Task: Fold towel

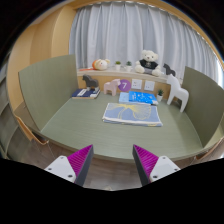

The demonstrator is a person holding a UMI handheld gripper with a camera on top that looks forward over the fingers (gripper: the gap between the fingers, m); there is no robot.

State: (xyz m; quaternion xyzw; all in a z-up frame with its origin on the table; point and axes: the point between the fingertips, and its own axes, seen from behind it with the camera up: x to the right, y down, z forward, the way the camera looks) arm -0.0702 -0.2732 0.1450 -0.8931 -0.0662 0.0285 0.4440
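A light blue and white towel [132, 113] lies flat on the olive green table [80, 130], well beyond my fingers and a little to the right. My gripper [113, 160] is open and empty, held above the table's near edge. Both magenta pads [80, 160] show wide apart, with bare table and wood floor between them.
A book [85, 93] lies at the table's far left. Small blue items [139, 98] lie beyond the towel. A shelf [125, 72] behind holds a plush panda [149, 60], an orange ball [100, 64] and figurines. White curtains hang at the back.
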